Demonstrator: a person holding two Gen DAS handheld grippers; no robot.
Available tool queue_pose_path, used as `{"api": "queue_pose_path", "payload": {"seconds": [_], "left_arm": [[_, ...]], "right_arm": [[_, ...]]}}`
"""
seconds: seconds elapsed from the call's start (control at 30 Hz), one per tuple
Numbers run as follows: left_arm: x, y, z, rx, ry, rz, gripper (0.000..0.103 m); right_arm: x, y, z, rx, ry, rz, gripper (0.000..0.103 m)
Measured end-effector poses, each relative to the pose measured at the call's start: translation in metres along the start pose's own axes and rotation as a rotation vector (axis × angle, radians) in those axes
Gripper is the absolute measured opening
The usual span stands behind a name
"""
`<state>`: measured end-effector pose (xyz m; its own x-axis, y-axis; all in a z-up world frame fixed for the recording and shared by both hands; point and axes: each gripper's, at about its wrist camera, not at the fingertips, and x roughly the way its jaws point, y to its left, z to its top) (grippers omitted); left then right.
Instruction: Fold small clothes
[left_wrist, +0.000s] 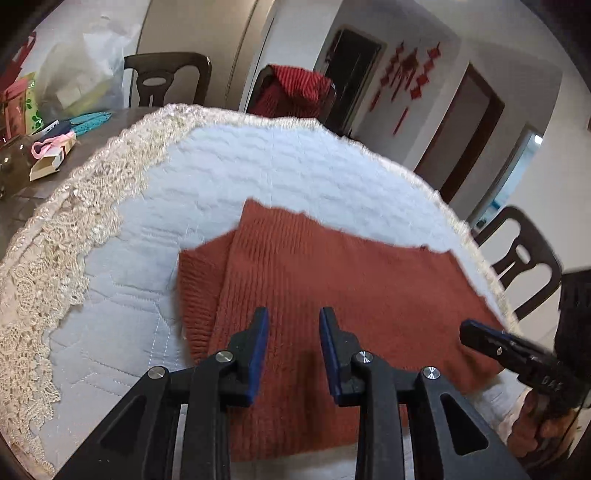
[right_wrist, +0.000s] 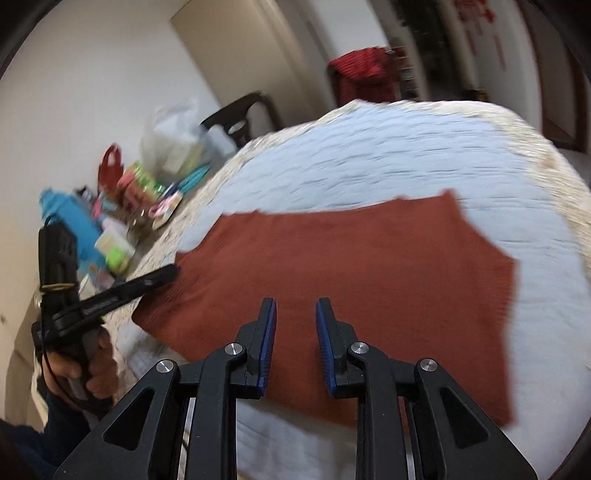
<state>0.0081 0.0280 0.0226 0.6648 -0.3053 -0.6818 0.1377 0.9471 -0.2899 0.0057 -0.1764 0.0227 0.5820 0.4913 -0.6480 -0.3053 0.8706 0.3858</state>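
Note:
A rust-red knit garment (left_wrist: 314, 280) lies flat on a white quilted cloth (left_wrist: 240, 166), with one side folded over so a layered edge shows at its left. It also shows in the right wrist view (right_wrist: 351, 266). My left gripper (left_wrist: 293, 314) is open and empty, just above the garment's near part. My right gripper (right_wrist: 295, 306) is open and empty over the garment's near edge. The right gripper shows in the left wrist view (left_wrist: 480, 332) at the garment's right edge. The left gripper shows in the right wrist view (right_wrist: 162, 275) at the garment's left corner.
The cloth has a cream lace border (left_wrist: 55, 258). Clutter of boxes, a plastic bag (left_wrist: 85, 74) and small items sits on the bare table at the far left. Dark chairs (left_wrist: 166, 77) stand around; one (left_wrist: 291, 92) holds a red garment. Another chair (left_wrist: 524, 254) is at right.

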Motion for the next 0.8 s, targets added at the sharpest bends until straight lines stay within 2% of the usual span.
{"api": "queue_pose_path", "payload": {"seconds": [0.07, 0.13, 0.2, 0.6, 0.7, 0.8], "left_arm": [[0.004, 0.002, -0.005, 0.005, 0.003, -0.002, 0.030], [0.002, 0.001, -0.008, 0.026, -0.012, 0.000, 0.030], [0.002, 0.000, -0.011, 0.028, -0.018, 0.001, 0.030], [0.003, 0.000, -0.012, 0.019, -0.034, -0.017, 0.031], [0.002, 0.000, -0.011, 0.018, -0.032, -0.021, 0.031], [-0.005, 0.004, -0.009, 0.001, -0.034, -0.036, 0.033]], "right_arm": [[0.010, 0.005, -0.001, -0.028, 0.021, 0.009, 0.023], [0.028, 0.002, -0.002, -0.031, 0.062, -0.019, 0.021], [0.032, 0.000, 0.003, -0.017, 0.057, -0.014, 0.018], [0.070, -0.009, 0.039, 0.010, 0.115, -0.067, 0.018], [0.073, -0.011, 0.043, 0.015, 0.115, -0.060, 0.018], [0.058, -0.009, 0.037, 0.032, 0.104, -0.038, 0.020]]}}
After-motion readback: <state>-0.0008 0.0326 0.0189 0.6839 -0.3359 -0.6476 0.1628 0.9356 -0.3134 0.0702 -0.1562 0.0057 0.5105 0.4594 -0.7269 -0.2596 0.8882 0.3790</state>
